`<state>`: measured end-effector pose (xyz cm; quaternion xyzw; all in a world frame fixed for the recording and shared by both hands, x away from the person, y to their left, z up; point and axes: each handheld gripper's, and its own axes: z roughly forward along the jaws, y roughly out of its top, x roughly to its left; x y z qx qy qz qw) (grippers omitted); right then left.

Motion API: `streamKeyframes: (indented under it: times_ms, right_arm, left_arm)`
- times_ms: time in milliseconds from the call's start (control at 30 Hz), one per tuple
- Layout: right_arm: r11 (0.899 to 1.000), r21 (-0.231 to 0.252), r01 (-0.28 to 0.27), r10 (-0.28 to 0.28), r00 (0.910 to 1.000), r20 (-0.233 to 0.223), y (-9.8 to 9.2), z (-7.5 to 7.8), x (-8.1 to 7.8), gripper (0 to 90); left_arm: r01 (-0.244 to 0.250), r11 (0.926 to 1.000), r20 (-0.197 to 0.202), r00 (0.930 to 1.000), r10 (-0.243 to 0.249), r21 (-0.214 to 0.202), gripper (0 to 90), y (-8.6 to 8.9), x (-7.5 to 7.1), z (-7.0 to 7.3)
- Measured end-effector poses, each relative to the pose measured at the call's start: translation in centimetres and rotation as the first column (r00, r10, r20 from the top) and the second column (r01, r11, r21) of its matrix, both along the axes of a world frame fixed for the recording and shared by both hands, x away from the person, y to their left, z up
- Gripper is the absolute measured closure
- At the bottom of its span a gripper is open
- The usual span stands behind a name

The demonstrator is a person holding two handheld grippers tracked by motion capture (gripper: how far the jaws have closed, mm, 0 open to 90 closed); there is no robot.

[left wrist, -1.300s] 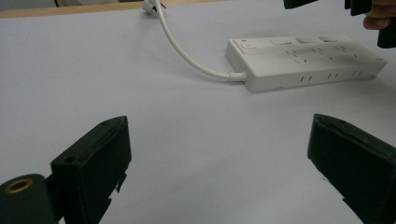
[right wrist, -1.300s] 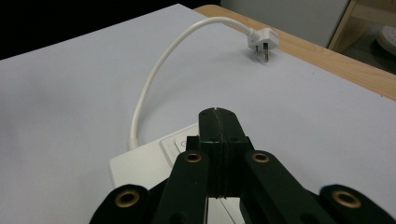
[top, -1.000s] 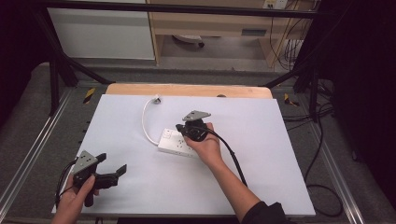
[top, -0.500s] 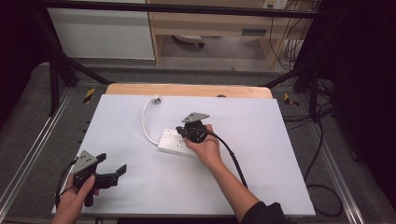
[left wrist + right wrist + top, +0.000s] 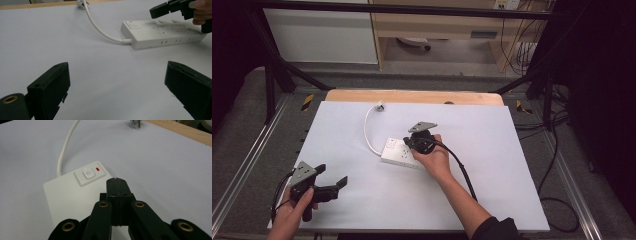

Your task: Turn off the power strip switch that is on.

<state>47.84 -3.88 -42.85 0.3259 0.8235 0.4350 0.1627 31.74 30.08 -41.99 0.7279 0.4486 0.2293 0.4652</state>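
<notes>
High view, left to right: left gripper point(image 5: 332, 186) at near left corner of white bench point(image 5: 492, 150), fingers point(image 5: 50, 85) spread wide, nothing between; white cable point(image 5: 369, 131) curving back to plug point(image 5: 379, 106) near far edge. White power strip point(image 5: 399, 154) mid-bench, power button point(image 5: 88, 173) and red light point(image 5: 97, 169) at cable end; right gripper point(image 5: 412, 143) poised over strip, fingers point(image 5: 117, 191) pressed together, holding nothing.

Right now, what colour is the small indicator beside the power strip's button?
Red, on the white power strip; the indicator shows best in the right gripper view.
</notes>
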Motion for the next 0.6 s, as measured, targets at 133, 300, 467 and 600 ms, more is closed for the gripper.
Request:
streamKeyframes:
  times_ms: [133, 300, 467, 600]
  right_arm:
    - [1.0, -0.005, 0.014, -0.014, 0.9998, -0.011, -0.41, -0.27, 0.0, 90.0]
    - [1.0, -0.008, 0.024, -0.025, 0.9996, -0.015, -0.74, -0.54, 0.06, 90.0]
    - [1.0, -0.01, 0.029, -0.029, 0.9994, -0.018, -0.88, -0.59, 0.1, 90.0]
    - [0.999, -0.012, 0.03, -0.03, 0.9994, -0.017, -0.93, -0.59, 0.12, 90.0]
  left_arm:
    - [0.0, 1.0, 0.001, 1.0, 0.0, 0.0, 6.1, -0.01, 0.01, -0.01]
    - [-0.002, 1.0, 0.002, 1.0, 0.002, -0.001, 6.1, -0.01, 0.01, -0.01]
    - [-0.001, 1.0, 0.002, 1.0, 0.001, 0.0, 6.1, -0.02, 0.01, -0.01]
    - [-0.001, 1.0, 0.002, 1.0, 0.001, -0.001, 6.1, 0.0, 0.01, -0.01]
